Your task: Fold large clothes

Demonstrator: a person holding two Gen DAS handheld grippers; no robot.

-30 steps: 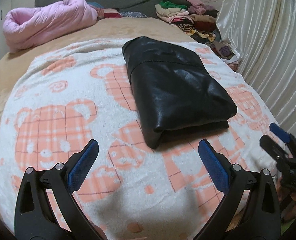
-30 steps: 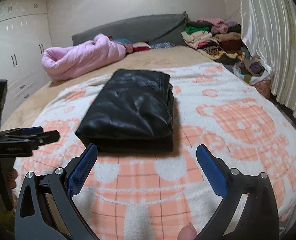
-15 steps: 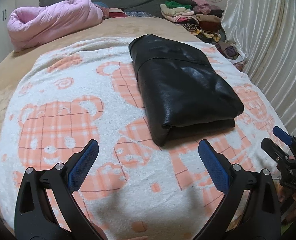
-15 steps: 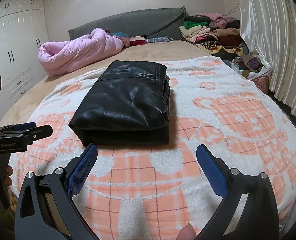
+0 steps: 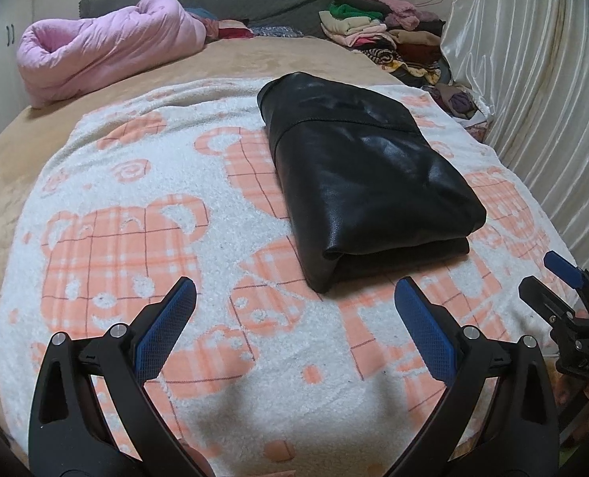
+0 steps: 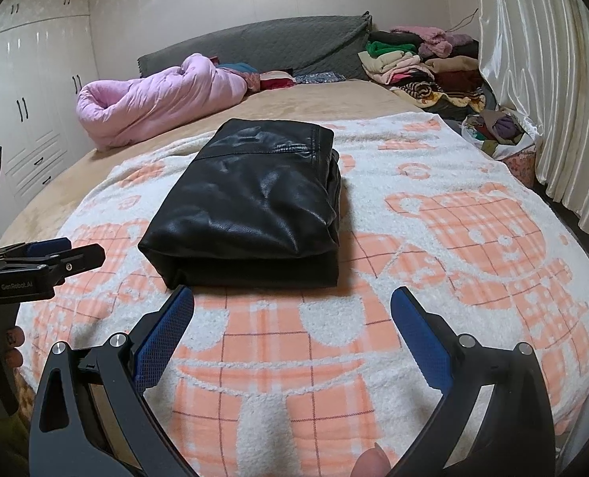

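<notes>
A black leather garment [image 5: 365,183] lies folded into a thick rectangle on the white and orange bear-pattern blanket [image 5: 135,238]; it also shows in the right wrist view [image 6: 250,206]. My left gripper [image 5: 294,298] is open and empty, just short of the garment's near edge and to its left. My right gripper [image 6: 292,306] is open and empty, just in front of the garment's folded near edge. The right gripper also shows at the right edge of the left wrist view [image 5: 548,282]. The left gripper shows at the left edge of the right wrist view [image 6: 72,252].
A rolled pink quilt [image 6: 155,99] lies at the far left of the bed. A pile of folded clothes [image 6: 417,63] sits at the far right by the grey headboard [image 6: 262,47]. White curtains [image 6: 552,79] hang on the right, white wardrobes [image 6: 28,99] on the left.
Both grippers have drawn back a little and lifted, staying open. The folded garment has not moved.
</notes>
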